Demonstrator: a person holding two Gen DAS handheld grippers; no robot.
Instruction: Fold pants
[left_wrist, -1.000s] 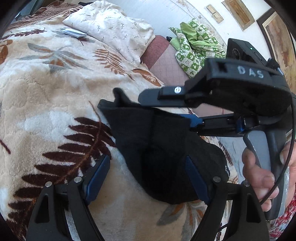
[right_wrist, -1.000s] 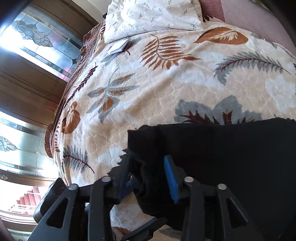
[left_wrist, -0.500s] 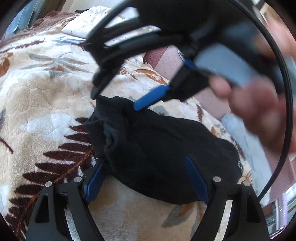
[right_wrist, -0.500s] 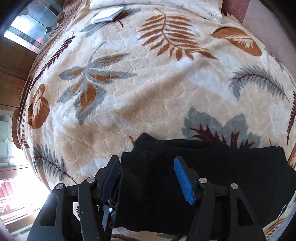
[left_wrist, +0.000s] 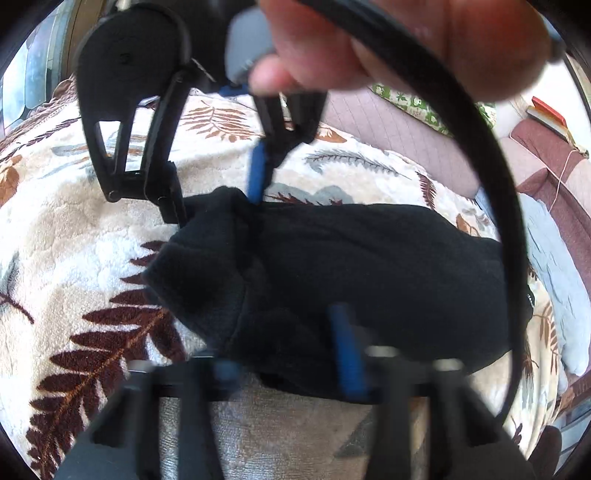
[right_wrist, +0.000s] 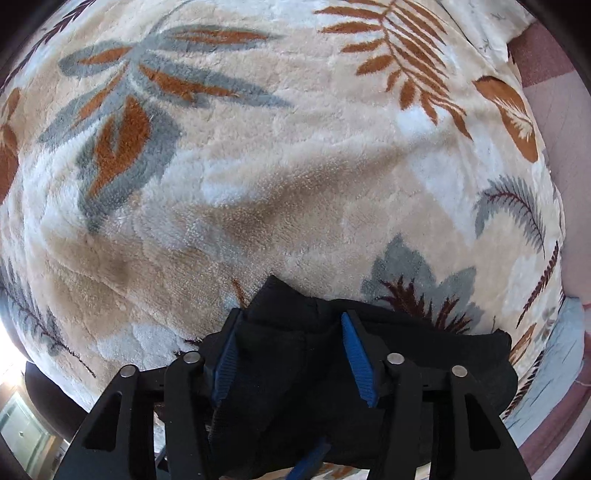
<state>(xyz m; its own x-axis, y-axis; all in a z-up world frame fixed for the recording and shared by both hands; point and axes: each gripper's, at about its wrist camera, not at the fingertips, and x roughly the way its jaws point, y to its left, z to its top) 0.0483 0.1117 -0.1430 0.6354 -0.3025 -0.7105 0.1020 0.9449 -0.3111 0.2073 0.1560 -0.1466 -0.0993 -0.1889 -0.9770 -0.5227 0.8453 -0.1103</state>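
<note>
the black pants (left_wrist: 351, 266) lie on the bed, on a cream blanket (right_wrist: 258, 184) with a leaf pattern, already gathered into a short, thick bundle several layers deep. judging by that compact shape, most of the folding looks done; what seems left is to square up the left end, where a rumpled flap (left_wrist: 199, 266) sticks out beyond the rest, and perhaps one last fold or a smoothing. the far and right parts of the bundle lie fairly flat.

the left tool (left_wrist: 288, 358) sits at the near edge of the bundle, angled down over it, and is blurred in its own view. its jaws are closing, with the near edge of the black cloth between its blue pads (left_wrist: 345, 350); whether the pads already press the fabric cannot be told through the blur.

the right tool (right_wrist: 291, 354) points steeply down at the bundle's left end from the far side. its jaws are closing too, about half apart, with a raised ridge of cloth between the blue pads (right_wrist: 356, 362). the cloth appears to fill the gap and touch both pads, so it looks pinched, though not tightly. in the left view the person's hand (left_wrist: 388, 40) on that tool's handle fills the top of the frame, with a black cable (left_wrist: 491, 177) looping down the right side.
</note>
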